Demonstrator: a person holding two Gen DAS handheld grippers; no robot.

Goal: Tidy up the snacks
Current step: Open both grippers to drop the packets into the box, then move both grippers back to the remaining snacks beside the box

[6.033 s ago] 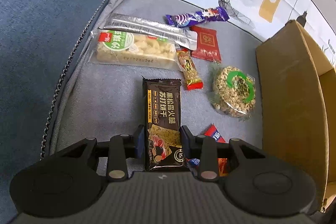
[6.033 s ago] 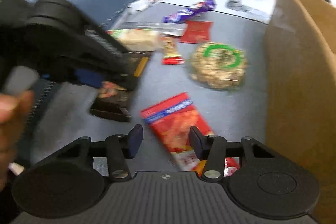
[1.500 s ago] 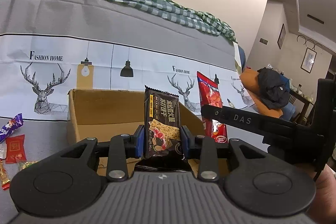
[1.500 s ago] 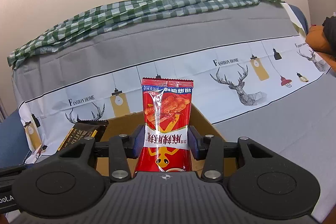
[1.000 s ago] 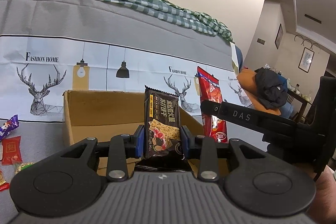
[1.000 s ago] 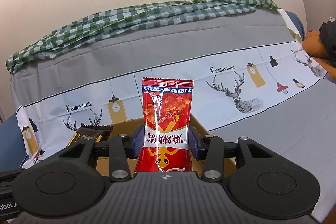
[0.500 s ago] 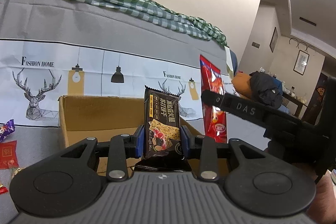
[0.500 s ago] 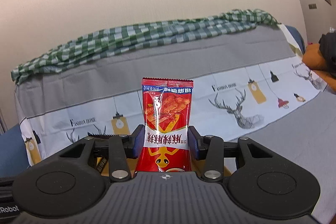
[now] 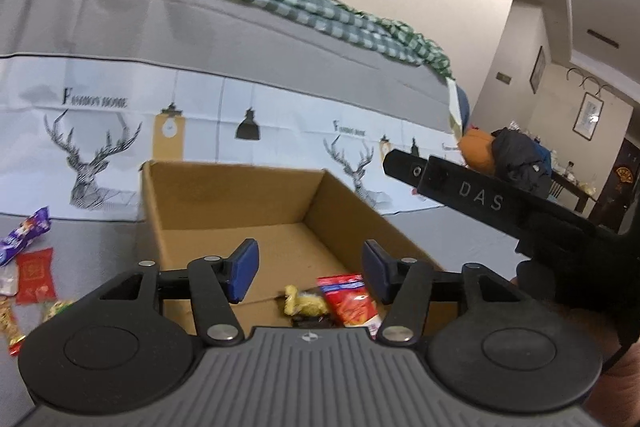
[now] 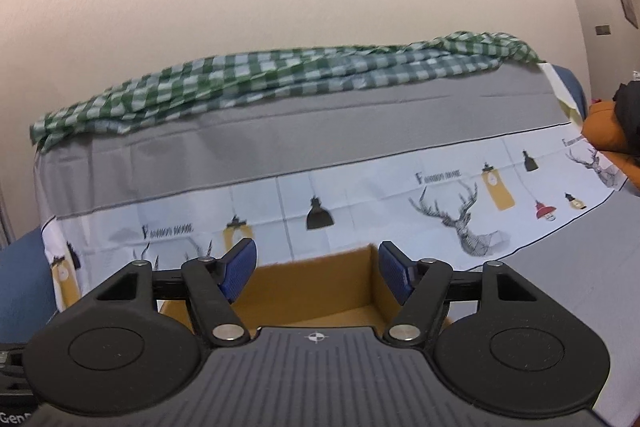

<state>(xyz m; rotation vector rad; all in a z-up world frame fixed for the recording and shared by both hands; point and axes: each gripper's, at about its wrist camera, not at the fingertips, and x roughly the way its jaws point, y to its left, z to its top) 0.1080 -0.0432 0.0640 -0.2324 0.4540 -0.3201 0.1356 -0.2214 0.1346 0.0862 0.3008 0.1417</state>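
Left wrist view, far left: lying loose on the grey cloth surface (image 9: 100, 239), well apart from the box and evidently awaiting collection, a purple wrapper (image 9: 24, 233), a red sachet (image 9: 36, 277) and slim bars (image 9: 10, 323) at the frame edge.

Centre: standing open-topped on the same surface, the cardboard box (image 9: 224, 195), serving as the collecting bin. Hovering above its near wall, the left gripper (image 9: 308, 267), jaws opening and standing wide, with nothing between the pads. Lying directly below that gap on the box floor: a yellow snack (image 9: 300, 303), a red packet (image 9: 352, 301) and a dark packet (image 9: 312, 321) partly hidden under both. Judging from this layout, releasing above the box and letting items drop in rather than setting them down.

Right wrist view: pointing over the same box, the right gripper (image 10: 316, 273), jaws likewise opening, wide, holding nothing. Showing only a far corner of the box here, with the contents hidden behind the gripper body. Probably remaining: collecting the loose snacks at left.
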